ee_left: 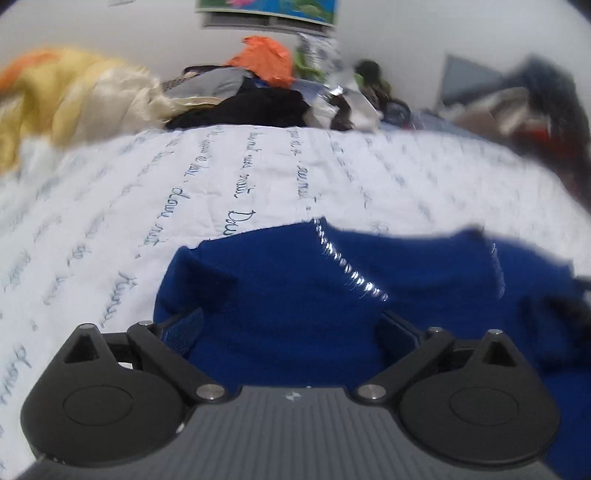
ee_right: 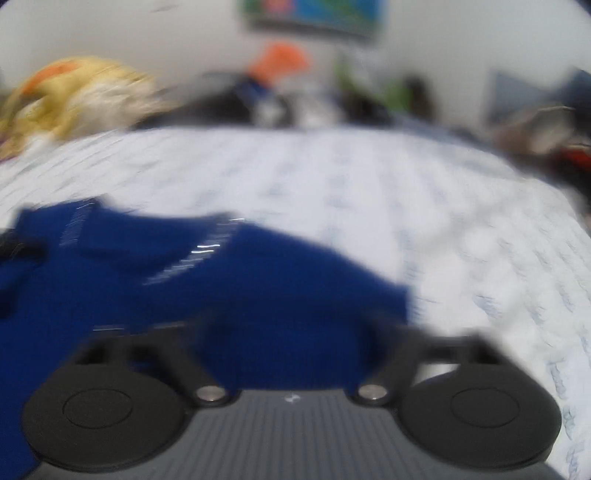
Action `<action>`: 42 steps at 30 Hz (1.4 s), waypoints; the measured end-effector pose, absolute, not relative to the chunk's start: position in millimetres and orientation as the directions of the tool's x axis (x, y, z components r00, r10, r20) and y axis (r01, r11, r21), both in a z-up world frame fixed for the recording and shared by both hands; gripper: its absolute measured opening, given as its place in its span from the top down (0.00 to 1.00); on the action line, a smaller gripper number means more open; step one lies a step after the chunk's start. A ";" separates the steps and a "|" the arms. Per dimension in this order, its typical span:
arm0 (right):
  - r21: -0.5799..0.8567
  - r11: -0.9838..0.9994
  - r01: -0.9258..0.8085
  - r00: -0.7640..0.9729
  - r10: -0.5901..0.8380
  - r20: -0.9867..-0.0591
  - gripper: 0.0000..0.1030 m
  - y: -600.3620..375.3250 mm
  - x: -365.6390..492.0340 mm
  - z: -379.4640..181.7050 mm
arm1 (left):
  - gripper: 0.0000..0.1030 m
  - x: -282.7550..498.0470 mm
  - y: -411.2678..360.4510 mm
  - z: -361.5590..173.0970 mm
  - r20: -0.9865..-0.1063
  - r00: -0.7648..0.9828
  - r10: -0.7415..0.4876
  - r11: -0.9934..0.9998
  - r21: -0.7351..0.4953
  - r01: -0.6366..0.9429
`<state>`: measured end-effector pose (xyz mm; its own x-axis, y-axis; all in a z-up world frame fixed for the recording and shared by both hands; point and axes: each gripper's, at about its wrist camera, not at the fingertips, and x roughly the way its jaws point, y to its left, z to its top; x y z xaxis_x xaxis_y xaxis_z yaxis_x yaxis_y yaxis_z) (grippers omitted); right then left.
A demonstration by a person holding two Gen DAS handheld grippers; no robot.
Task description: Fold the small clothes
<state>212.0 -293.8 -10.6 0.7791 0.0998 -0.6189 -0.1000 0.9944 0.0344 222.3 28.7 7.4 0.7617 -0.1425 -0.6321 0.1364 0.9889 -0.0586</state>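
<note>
- Royal-blue knitted garment with silver sequin stitching [ee_left: 295,280]: lies on the bed, near edge, spread across the lower part of both wrist views; two sequin lines run diagonally over it.
- White quilted bedspread printed with blue cursive script [ee_left: 258,173]: covers the bed beneath the garment and reaches back to the clutter at the wall.
- Left gripper [ee_left: 291,328]: black linkage arms, grey ribbed body; jaws spread wide, blue-padded fingers [ee_left: 184,328] over the blue knit, nothing clamped between them.
- Right gripper [ee_right: 291,332]: heavily blurred; jaws wide apart over the right-hand part of the garment, no cloth pinched.
- Yellow and cream satin bedding [ee_left: 74,99]: bunched at far left.
- Heap of mixed clothes, black, grey and orange [ee_left: 258,85]: against the white wall.
- Colourful poster [ee_left: 269,7]: on the wall above the heap, partly cropped.
</note>
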 end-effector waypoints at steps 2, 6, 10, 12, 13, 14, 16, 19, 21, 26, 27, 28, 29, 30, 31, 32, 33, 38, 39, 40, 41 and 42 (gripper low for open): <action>0.095 0.994 -0.050 0.776 0.098 -0.623 0.00 -311.5 215.3 -11.7 | 0.03 221.6 30.4 6.3 -0.630 0.764 -0.136 0.990 -0.058 0.128; 0.100 0.993 -0.064 0.768 0.113 -0.630 0.00 -316.3 205.4 -4.4 | 0.06 195.6 23.0 17.0 -0.633 0.771 -0.076 0.993 0.018 0.113; 0.180 0.978 -0.110 0.829 0.189 -0.526 0.00 -330.1 171.3 26.0 | 0.00 159.1 35.9 41.2 -0.559 0.811 -0.173 0.984 -0.063 0.166; 0.164 0.982 -0.095 0.827 0.169 -0.536 0.00 -334.1 182.0 33.7 | 0.00 175.6 50.0 49.6 -0.574 0.806 -0.144 0.990 -0.088 0.114; 0.171 0.983 -0.068 0.813 0.154 -0.561 0.00 -340.0 194.0 33.5 | 0.00 187.9 62.0 49.8 -0.591 0.795 -0.136 0.989 -0.128 0.074; 0.193 0.981 -0.032 0.798 0.141 -0.585 0.00 -348.8 205.7 30.6 | 0.00 202.0 75.2 46.2 -0.619 0.774 -0.134 0.983 -0.180 0.027; 0.233 0.971 0.048 0.758 0.116 -0.641 0.01 -365.3 228.1 20.2 | 0.01 227.5 99.7 32.2 -0.679 0.717 -0.159 0.957 -0.286 -0.058; 0.200 0.979 0.028 0.720 0.119 -0.684 0.12 -363.2 249.4 6.1 | 0.01 246.0 110.9 21.3 -0.682 0.708 -0.183 0.940 -0.332 -0.077; 0.128 0.991 -0.041 0.716 0.118 -0.688 0.22 -347.6 253.6 4.0 | 0.04 255.1 104.6 21.2 -0.672 0.706 -0.225 0.939 -0.342 -0.026; 0.151 0.986 -0.077 0.747 0.157 -0.645 0.95 -347.1 253.5 16.9 | 0.91 250.9 76.3 27.5 -0.635 0.761 -0.134 0.986 -0.164 0.037; 0.144 0.986 -0.089 0.779 0.159 -0.606 0.95 -348.0 245.2 23.2 | 0.91 244.8 78.3 30.2 -0.606 0.786 -0.118 0.988 -0.153 0.030; 0.152 0.985 -0.088 0.799 0.161 -0.579 0.95 -351.1 238.4 26.5 | 0.91 242.8 79.3 28.3 -0.595 0.798 -0.093 0.993 -0.119 0.027; 0.149 0.986 -0.081 0.805 0.153 -0.574 0.95 -353.7 235.9 23.4 | 0.91 246.3 80.1 20.5 -0.618 0.782 -0.081 0.995 -0.093 0.030; 0.130 0.989 -0.068 0.794 0.132 -0.593 0.95 -356.4 238.5 16.2 | 0.90 248.5 81.5 10.8 -0.637 0.768 -0.067 0.997 -0.081 0.019; 0.133 0.990 -0.053 0.772 0.126 -0.624 0.95 -358.0 244.1 3.6 | 0.89 244.9 82.1 7.7 -0.618 0.784 -0.061 0.997 -0.076 0.018; 0.165 0.985 -0.049 0.784 0.140 -0.605 0.95 -359.5 241.8 -4.0 | 0.90 243.8 80.5 7.9 -0.617 0.785 -0.054 0.998 -0.067 0.016; 0.187 0.981 -0.042 0.786 0.148 -0.600 0.94 -359.6 242.0 -6.0 | 0.89 243.3 78.6 9.1 -0.621 0.782 -0.053 0.998 -0.060 0.020; 0.213 0.977 0.017 0.781 0.120 -0.613 0.56 -354.0 226.6 21.0 | 0.38 205.4 69.9 43.5 -0.554 0.832 -0.018 0.999 -0.036 -0.002; 0.199 0.980 -0.013 0.807 0.128 -0.577 0.55 -346.7 212.0 31.2 | 0.31 191.4 66.7 51.3 -0.524 0.848 -0.075 0.995 -0.095 0.029; 0.182 0.981 -0.063 0.823 0.155 -0.547 0.54 -335.3 197.8 38.6 | 0.22 179.6 60.9 54.8 -0.510 0.848 -0.142 0.986 -0.148 0.076; 0.165 0.978 -0.127 0.821 0.197 -0.536 0.45 -320.4 185.9 43.1 | 0.21 172.3 52.0 53.8 -0.521 0.831 -0.196 0.977 -0.173 0.122; 0.148 0.971 -0.186 0.804 0.237 -0.545 0.41 -305.1 178.9 42.2 | 0.21 170.0 41.7 47.6 -0.554 0.799 -0.233 0.971 -0.181 0.158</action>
<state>178.9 -305.1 42.2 0.8043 0.2371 -0.5449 -0.1859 0.9713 0.1484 170.0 41.7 47.6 0.7991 -0.2331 -0.5542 0.1577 0.9708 -0.1809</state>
